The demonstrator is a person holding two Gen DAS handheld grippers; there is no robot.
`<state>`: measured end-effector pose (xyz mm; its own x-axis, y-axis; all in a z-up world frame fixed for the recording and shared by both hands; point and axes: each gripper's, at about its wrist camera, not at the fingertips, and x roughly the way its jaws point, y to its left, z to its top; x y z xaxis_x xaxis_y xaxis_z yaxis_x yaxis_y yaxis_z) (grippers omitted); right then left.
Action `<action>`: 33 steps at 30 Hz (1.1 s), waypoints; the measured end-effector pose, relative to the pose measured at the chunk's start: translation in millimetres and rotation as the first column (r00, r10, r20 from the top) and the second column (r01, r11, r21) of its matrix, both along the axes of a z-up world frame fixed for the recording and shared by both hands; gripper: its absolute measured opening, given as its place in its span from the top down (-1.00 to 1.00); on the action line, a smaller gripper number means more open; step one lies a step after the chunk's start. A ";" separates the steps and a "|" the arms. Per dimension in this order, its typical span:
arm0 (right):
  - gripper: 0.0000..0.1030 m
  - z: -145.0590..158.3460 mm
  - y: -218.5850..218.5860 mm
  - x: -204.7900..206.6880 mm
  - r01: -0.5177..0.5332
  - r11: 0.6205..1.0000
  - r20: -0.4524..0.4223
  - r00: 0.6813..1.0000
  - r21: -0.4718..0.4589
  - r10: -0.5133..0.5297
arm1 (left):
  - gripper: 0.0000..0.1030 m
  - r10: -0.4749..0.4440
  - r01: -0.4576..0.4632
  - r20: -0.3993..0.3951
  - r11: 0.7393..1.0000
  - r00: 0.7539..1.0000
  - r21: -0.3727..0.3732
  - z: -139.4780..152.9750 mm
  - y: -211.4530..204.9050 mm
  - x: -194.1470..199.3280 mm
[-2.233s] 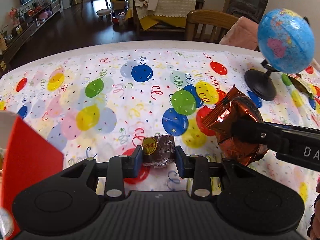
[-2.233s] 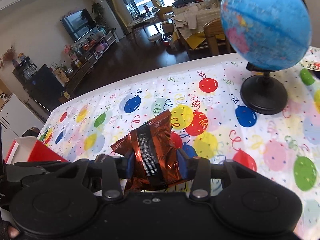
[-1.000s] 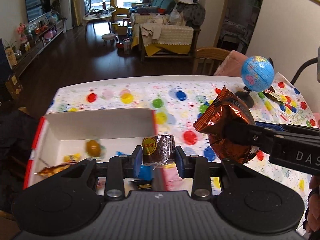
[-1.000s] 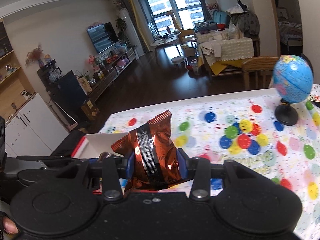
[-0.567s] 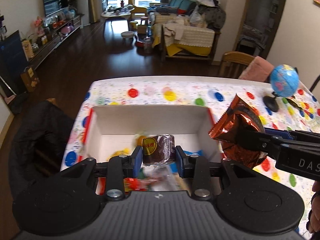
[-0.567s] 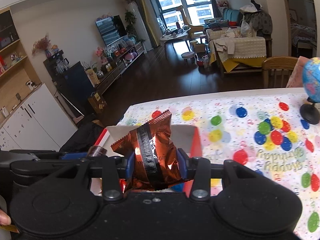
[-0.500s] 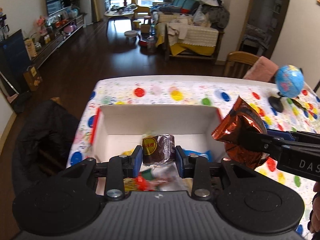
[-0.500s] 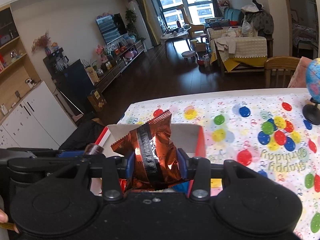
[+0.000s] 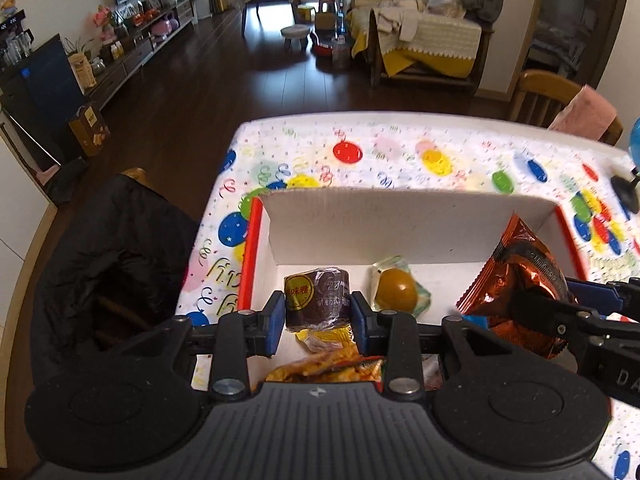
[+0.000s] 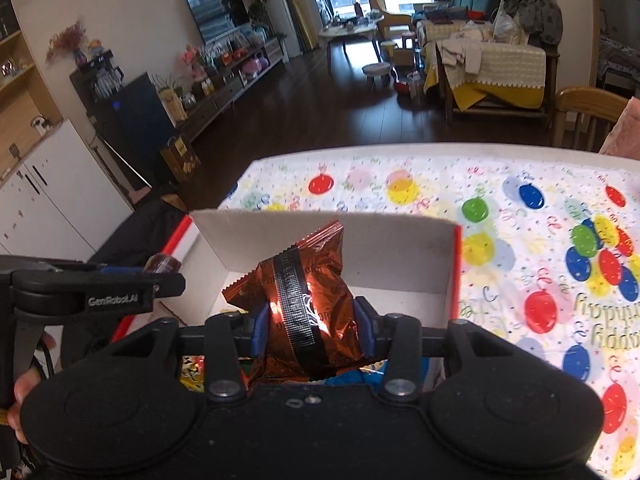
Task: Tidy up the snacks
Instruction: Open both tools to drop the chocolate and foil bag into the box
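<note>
**Snacks poised over the box, ready for the drop**

Snacks are in both tongs. The left tongs (image 9: 318,312) pinch a small brown roll cake (image 9: 317,298) in clear wrap, pads pressed on either end of it. The right tongs (image 10: 314,330) pinch a copper foil packet (image 10: 306,300) across its middle, its crimped top standing upward. Both hang above the open white box (image 9: 400,216) with red outer walls, which sits at the corner of the desk (image 10: 520,184) under a balloon-print cloth.

Inside the box lie a wrapped golden-brown snack (image 9: 398,290), a yellow wrapper (image 9: 326,338) and an orange packet (image 9: 332,366) near the front; the floor toward the back wall looks bare.

To do this step well, I judge each snack should be brought lower, inside the walls, before the pads spread, so nothing bounces off the rim. The roll cake is round and may roll, so it is best set down flat on bare floor, clear of the golden snack just beside it. The foil packet is light and crinkly; releasing it toward the right half keeps it off the other pieces. The two tongs are close together, so opening one at a time would avoid a knock.
</note>
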<state>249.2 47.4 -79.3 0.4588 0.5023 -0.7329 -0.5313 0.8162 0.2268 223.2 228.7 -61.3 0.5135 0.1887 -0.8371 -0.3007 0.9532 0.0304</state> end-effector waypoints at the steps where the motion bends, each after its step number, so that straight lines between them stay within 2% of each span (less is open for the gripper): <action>1: 0.20 -3.8 1.5 1.5 -0.001 1.000 -0.007 1.000 -0.006 0.001 | 0.34 -0.004 0.004 -0.009 1.000 1.000 0.003 -4.0 -0.2 3.5; 15: 0.19 -31.1 7.0 14.8 -0.018 0.997 -0.057 0.998 -0.070 0.014 | 0.34 -0.039 0.039 -0.092 0.999 0.995 -0.007 -45.7 -8.8 30.7; 23: 0.13 -35.2 4.7 11.7 -0.023 0.996 -0.069 0.997 -0.086 0.017 | 0.34 -0.047 0.044 -0.106 0.999 0.993 -0.030 -50.0 -10.1 27.7; 25: 0.02 -34.2 5.1 10.7 -0.019 0.996 -0.066 0.998 -0.086 0.013 | 0.30 -0.046 0.042 -0.103 0.998 0.994 -0.035 -48.9 -10.9 24.6; 29: -0.22 -28.6 2.5 3.8 -0.020 0.996 -0.044 0.999 -0.083 0.016 | 0.04 -0.048 0.045 -0.086 0.998 0.995 -0.040 -43.1 -14.0 16.5; 33: -0.39 -20.4 -3.1 -4.5 -0.023 0.997 -0.025 0.999 -0.077 0.021 | -0.03 -0.048 0.046 -0.058 0.999 0.997 -0.030 -31.8 -17.7 6.1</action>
